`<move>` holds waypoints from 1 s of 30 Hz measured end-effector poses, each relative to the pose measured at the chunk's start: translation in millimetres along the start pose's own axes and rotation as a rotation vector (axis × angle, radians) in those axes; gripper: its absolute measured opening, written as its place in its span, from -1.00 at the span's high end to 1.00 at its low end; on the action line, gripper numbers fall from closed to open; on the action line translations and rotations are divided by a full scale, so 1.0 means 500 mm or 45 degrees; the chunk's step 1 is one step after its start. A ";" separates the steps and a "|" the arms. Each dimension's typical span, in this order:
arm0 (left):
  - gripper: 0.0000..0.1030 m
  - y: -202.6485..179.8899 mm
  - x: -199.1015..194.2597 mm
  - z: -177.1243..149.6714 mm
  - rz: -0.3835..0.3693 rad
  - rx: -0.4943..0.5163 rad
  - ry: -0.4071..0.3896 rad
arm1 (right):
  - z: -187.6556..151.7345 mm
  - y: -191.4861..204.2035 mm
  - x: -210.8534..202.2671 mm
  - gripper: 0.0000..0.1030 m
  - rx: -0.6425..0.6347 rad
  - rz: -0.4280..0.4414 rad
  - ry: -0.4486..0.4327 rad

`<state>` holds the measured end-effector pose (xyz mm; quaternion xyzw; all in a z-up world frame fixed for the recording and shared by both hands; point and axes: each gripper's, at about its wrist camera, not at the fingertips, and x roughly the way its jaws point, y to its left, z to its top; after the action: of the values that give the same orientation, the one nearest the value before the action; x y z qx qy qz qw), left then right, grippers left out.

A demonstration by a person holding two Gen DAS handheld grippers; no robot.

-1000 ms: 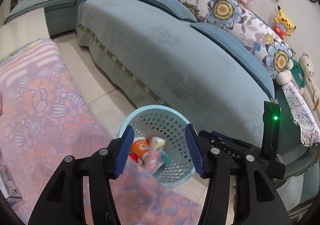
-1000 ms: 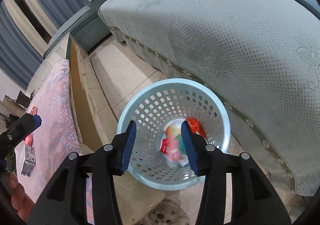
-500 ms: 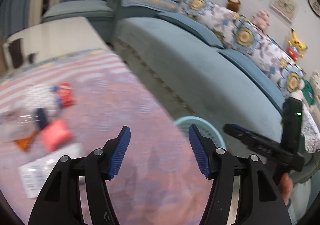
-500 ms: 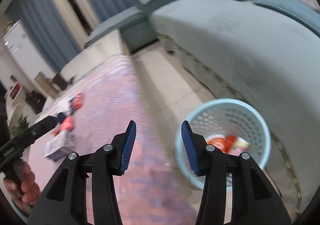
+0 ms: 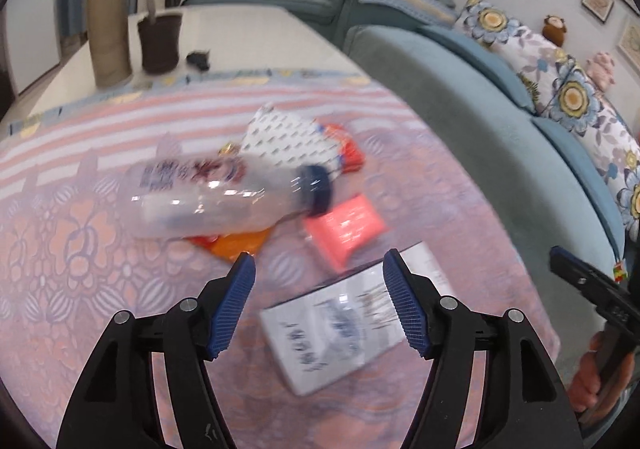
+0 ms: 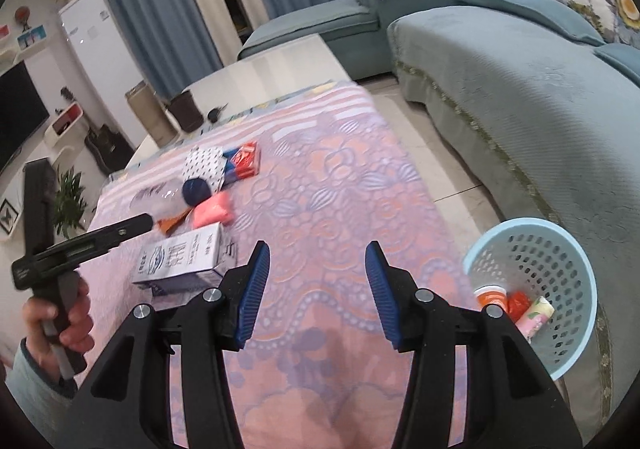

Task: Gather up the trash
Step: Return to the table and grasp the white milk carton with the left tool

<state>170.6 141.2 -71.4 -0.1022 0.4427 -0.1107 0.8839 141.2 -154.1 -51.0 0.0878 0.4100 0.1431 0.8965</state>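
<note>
Swung away from the light-blue basket (image 6: 532, 289) since a second ago, now over the tabletop (image 5: 100, 249). Left hand-held gripper (image 5: 319, 305) spread wide, empty, above a white carton (image 5: 340, 325) lying flat. Right hand-held gripper (image 6: 316, 291) likewise agape, holding nothing. Beyond: clear plastic bottle (image 5: 224, 197) on its side, pink packet (image 5: 344, 229), orange wrapper (image 5: 236, 245), all blurred

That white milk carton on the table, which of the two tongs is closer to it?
Left. The left tongs hang open right over the milk carton, which shows between their tips. The right tongs, also open, sit off to the carton's right, above bare tablecloth.
</note>
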 end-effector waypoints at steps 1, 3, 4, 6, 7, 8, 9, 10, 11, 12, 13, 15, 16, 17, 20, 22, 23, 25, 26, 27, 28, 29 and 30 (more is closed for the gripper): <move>-0.26 0.003 0.008 0.001 -0.017 0.000 0.021 | -0.001 0.004 0.004 0.10 -0.007 -0.002 0.009; -0.26 0.012 0.021 -0.005 -0.063 0.000 0.078 | -0.005 0.011 0.006 0.10 -0.016 0.000 0.015; -0.26 0.011 0.024 -0.009 -0.089 0.004 0.100 | -0.006 0.015 0.009 0.10 -0.020 -0.002 0.018; -0.25 0.004 0.023 -0.025 -0.111 0.034 0.134 | -0.005 0.018 0.012 0.10 -0.024 -0.002 0.024; -0.24 -0.002 0.020 -0.034 -0.116 0.053 0.149 | -0.005 0.018 0.012 0.10 -0.023 0.000 0.025; -0.24 -0.008 0.016 -0.044 -0.124 0.070 0.163 | -0.005 0.018 0.013 0.10 -0.022 0.002 0.026; -0.24 -0.016 0.011 -0.058 -0.150 0.089 0.187 | -0.006 0.017 0.014 0.10 -0.021 0.007 0.027; -0.24 -0.024 0.007 -0.069 -0.184 0.106 0.214 | -0.005 0.019 0.016 0.10 -0.022 0.012 0.029; -0.24 -0.039 0.000 -0.083 -0.234 0.136 0.248 | -0.005 0.023 0.020 0.10 -0.027 0.015 0.032; -0.24 -0.050 -0.002 -0.091 -0.256 0.155 0.265 | -0.005 0.025 0.022 0.10 -0.030 0.017 0.034; -0.24 -0.062 -0.005 -0.100 -0.269 0.180 0.273 | -0.005 0.027 0.025 0.10 -0.034 0.021 0.038; -0.25 -0.089 0.000 -0.106 -0.247 0.231 0.278 | -0.005 0.032 0.033 0.10 -0.039 0.032 0.048; -0.25 -0.101 0.010 -0.104 -0.222 0.245 0.279 | -0.005 0.035 0.036 0.10 -0.040 0.034 0.051; -0.25 -0.110 0.019 -0.103 -0.208 0.254 0.282 | -0.004 0.037 0.039 0.10 -0.043 0.037 0.053; -0.26 -0.142 0.055 -0.093 -0.135 0.296 0.284 | 0.002 0.046 0.048 0.10 -0.068 0.045 0.063; -0.25 -0.157 0.076 -0.094 -0.094 0.315 0.281 | 0.006 0.053 0.054 0.10 -0.093 0.041 0.068; -0.24 -0.159 0.082 -0.092 -0.079 0.319 0.282 | 0.011 0.058 0.058 0.10 -0.108 0.046 0.073; -0.21 -0.175 0.091 -0.097 -0.025 0.337 0.265 | 0.017 0.066 0.066 0.07 -0.128 0.052 0.078; -0.19 -0.176 0.092 -0.100 -0.001 0.341 0.249 | 0.020 0.072 0.071 0.04 -0.141 0.051 0.079; -0.17 -0.172 0.089 -0.102 0.008 0.343 0.237 | 0.024 0.079 0.075 0.03 -0.151 0.052 0.079; -0.16 -0.170 0.084 -0.105 0.020 0.344 0.221 | 0.029 0.085 0.080 0.03 -0.159 0.056 0.078; -0.16 -0.168 0.078 -0.107 0.036 0.340 0.202 | 0.034 0.092 0.086 0.03 -0.163 0.063 0.079; -0.15 -0.160 0.064 -0.110 0.050 0.323 0.171 | 0.039 0.098 0.092 0.03 -0.164 0.070 0.079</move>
<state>136.5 50.8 -105.9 0.0266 0.4851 -0.1549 0.8602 175.6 -93.5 -57.6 0.0369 0.4251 0.1965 0.8828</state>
